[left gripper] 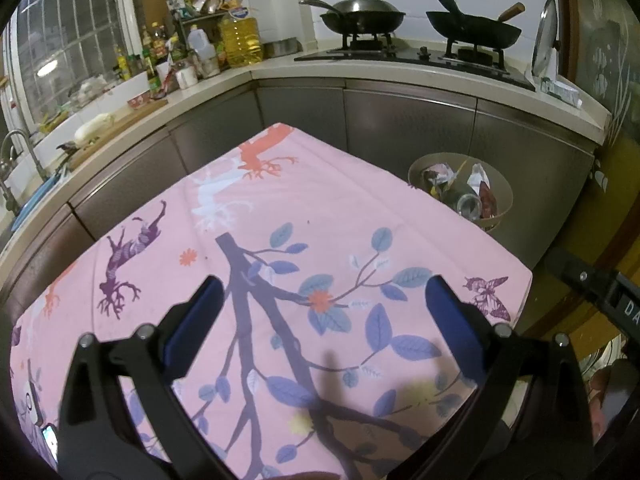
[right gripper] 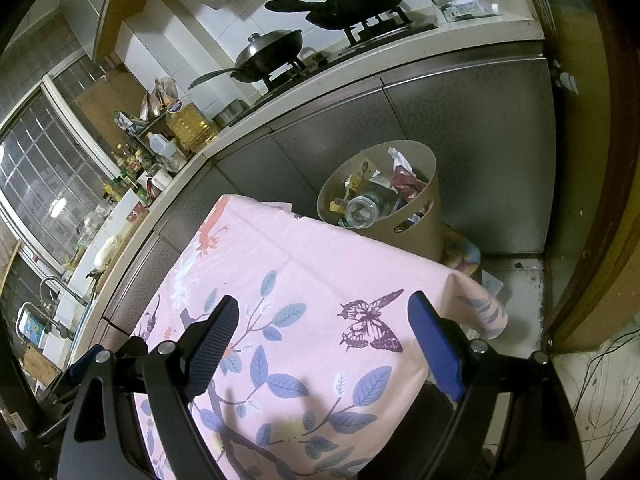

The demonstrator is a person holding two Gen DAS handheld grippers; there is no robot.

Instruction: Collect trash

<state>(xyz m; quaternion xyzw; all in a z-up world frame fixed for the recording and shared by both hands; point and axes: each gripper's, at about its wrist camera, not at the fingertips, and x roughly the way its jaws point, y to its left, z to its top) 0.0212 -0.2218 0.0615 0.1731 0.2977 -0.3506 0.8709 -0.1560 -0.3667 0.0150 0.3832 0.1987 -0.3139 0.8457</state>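
A beige waste bin (left gripper: 502,196) (right gripper: 424,208) stands on the floor past the table's far right corner. It holds a clear jar (right gripper: 362,210), crumpled paper and wrappers. The table wears a pink cloth (left gripper: 300,240) (right gripper: 320,280) printed with leaves and a butterfly. My left gripper (left gripper: 324,292) hovers over the cloth, open, with nothing between its blue pads. My right gripper (right gripper: 324,312) hangs over the table's right corner, also open and holding nothing. The bin lies ahead of the right gripper, beyond the table edge.
Grey cabinets (left gripper: 400,120) under a pale counter wrap the far side. Two woks (left gripper: 362,12) sit on the stove. Bottles and an oil jug (left gripper: 240,38) crowd the counter corner. A sink tap (left gripper: 16,148) is at far left. Cables (right gripper: 600,380) lie on the floor at right.
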